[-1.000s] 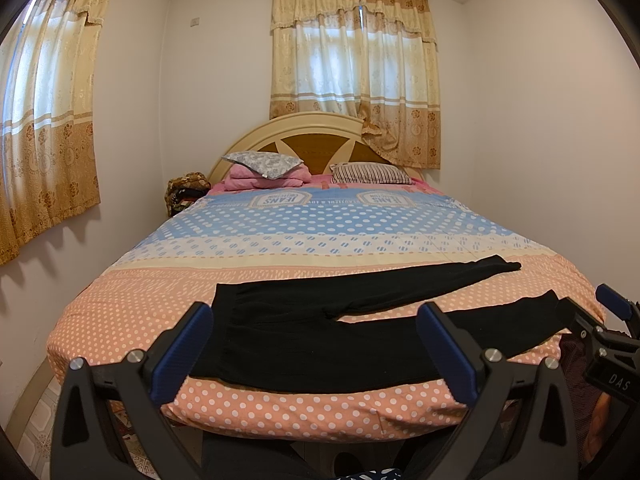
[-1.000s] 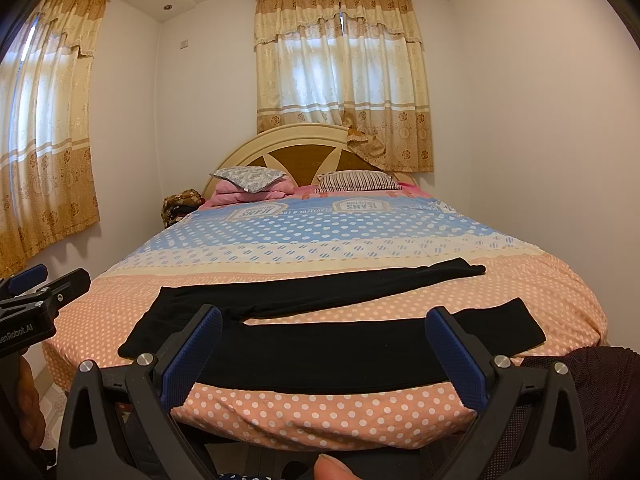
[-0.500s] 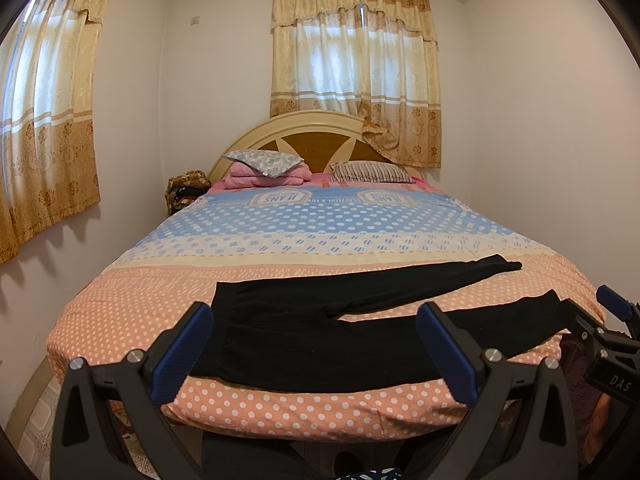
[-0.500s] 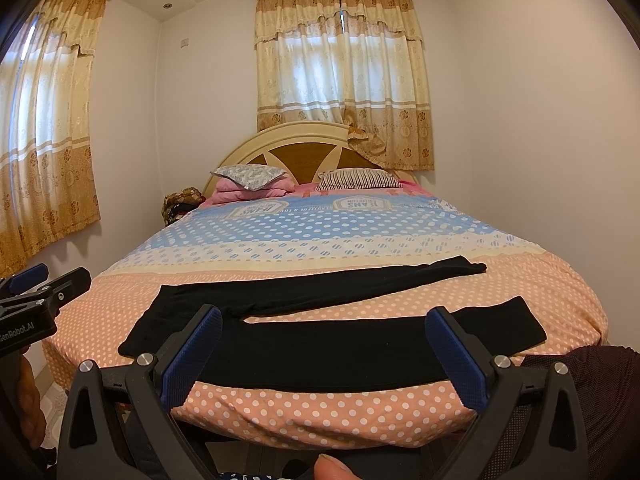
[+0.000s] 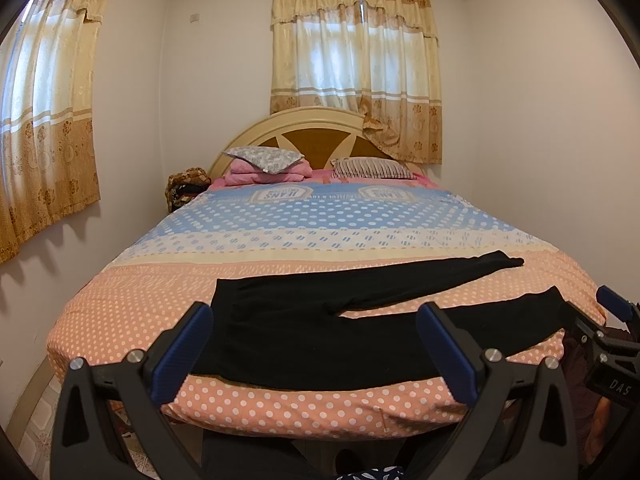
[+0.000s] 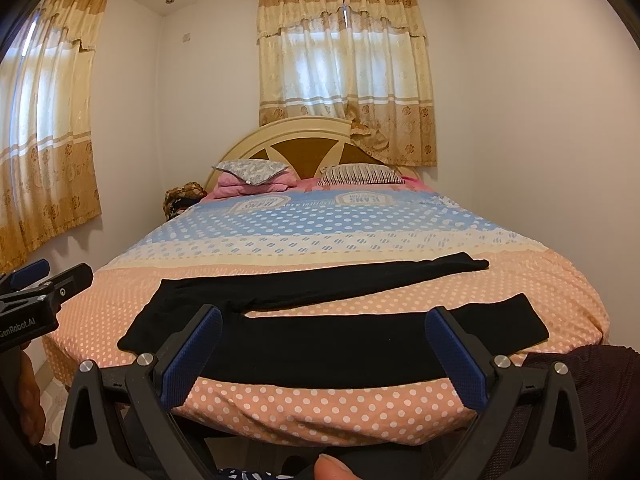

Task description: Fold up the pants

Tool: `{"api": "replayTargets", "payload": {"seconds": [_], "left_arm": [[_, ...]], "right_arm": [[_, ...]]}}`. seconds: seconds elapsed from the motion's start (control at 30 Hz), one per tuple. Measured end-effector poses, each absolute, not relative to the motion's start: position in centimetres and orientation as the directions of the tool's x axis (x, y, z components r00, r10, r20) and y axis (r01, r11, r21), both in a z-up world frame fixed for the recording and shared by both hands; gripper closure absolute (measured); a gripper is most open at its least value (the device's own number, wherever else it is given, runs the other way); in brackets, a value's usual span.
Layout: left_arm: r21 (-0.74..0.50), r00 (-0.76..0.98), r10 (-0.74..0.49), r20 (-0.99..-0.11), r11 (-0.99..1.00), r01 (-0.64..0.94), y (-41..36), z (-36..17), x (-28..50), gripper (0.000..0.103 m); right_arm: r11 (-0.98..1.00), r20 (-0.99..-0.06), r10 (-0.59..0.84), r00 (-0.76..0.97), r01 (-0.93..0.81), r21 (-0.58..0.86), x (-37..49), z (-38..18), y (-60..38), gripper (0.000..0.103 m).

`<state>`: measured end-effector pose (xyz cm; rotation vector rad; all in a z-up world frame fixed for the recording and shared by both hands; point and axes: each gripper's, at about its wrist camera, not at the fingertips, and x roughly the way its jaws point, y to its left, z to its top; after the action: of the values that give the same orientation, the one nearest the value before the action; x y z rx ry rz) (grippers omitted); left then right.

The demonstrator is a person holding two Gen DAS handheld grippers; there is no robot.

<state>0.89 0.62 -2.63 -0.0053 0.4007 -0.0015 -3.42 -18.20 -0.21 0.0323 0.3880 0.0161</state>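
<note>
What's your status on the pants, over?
Left gripper open, right gripper open, both empty. Black pants flat on bed, legs spread, unfolded. Nothing blocking.

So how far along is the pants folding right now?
Done: the black fabric pants lie spread flat on the polka-dot bedspread, legs apart. In hand: nothing; the left gripper and right gripper hover open. Left: every fold.
</note>
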Motion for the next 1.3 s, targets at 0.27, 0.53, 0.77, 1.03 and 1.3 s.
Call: {"api": "replayTargets", "payload": {"seconds": [0.27,0.53,0.77,1.03,1.3], "left_arm": [[0.007,0.904,-0.005,-0.428,1.0,0.009,0.4,-3.3,2.3,0.0],[0.033,0.838,0.051,-0.543,0.999,-0.039,4.7,-7.4,10.2,0.0],[0.08,0.734,0.19,-0.652,0.98,-0.183,14.3,-11.7,21.2,0.0],[0.085,0.647,0.175,-0.743,0.982,-0.169,18.3,-15.5,30.9,0.001],[0.033,0.548,0.092,-0.832,0.993,-0.116,18.7,-19.5,38.9,0.035]], "right_arm": [[0.999,-0.387,0.041,0.921,-0.033,0.028,-2.8,-1.0,-17.9,0.001],[0.994,-0.434,0.1,0.896,-0.111,0.0,1.4,-2.8,-19.1,0.001],[0.999,-0.531,0.043,0.847,-0.047,0.005,8.9,-5.2,-23.5,0.001],[1.0,-0.596,-0.028,0.802,0.022,-0.017,15.5,-8.1,-27.8,0.001],[0.999,-0.62,-0.035,0.784,0.038,-0.008,18.3,-9.4,-29.4,0.001]]}}
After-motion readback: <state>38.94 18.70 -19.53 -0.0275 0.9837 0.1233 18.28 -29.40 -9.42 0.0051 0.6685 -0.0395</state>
